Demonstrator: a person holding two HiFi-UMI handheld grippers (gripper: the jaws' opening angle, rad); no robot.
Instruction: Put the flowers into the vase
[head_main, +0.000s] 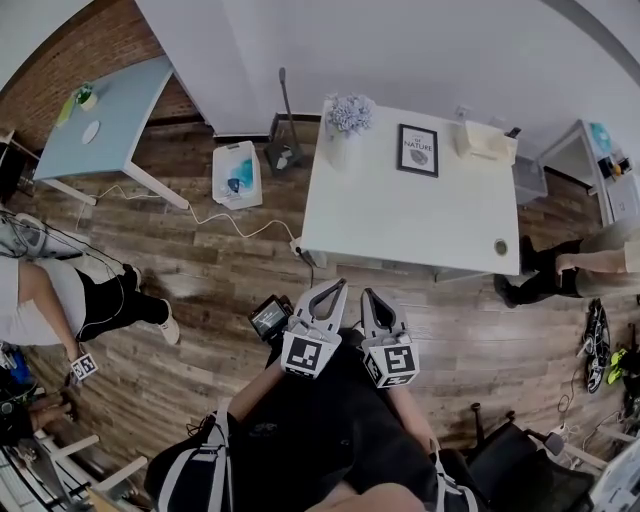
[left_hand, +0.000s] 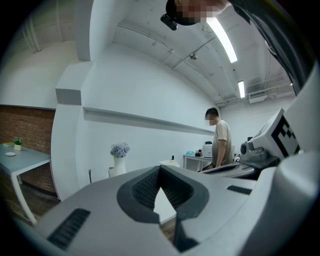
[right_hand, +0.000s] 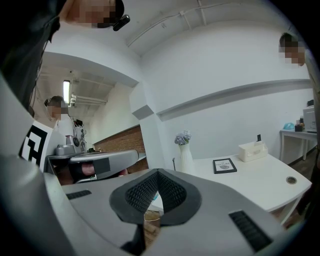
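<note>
Grey jaws come first: the left gripper and the right gripper are held side by side close to the person's body, over the wooden floor, short of the near edge of the white desk. Both pairs of jaws are pressed together with nothing between them; each gripper view shows only the ribbed pads meeting at the tips.

Beyond them most of the desk is bare, and no loose stem lies on it. Along the far edge stand a framed picture near the middle and a tissue box toward the far right corner. At the far left corner stands the white vase, with the pale blue flowers already sitting in its mouth.

So the task looks either finished or not yet set up, and the hands are at rest. If a stem does have to go in, the jaws should be spread before the reach. Pinch the stem low and lightly and bring it down upright over the narrow mouth. The vase is tall and stands right at the corner, so I judge a sideways knock could tip it off; steadying it with the other gripper would help.
</note>
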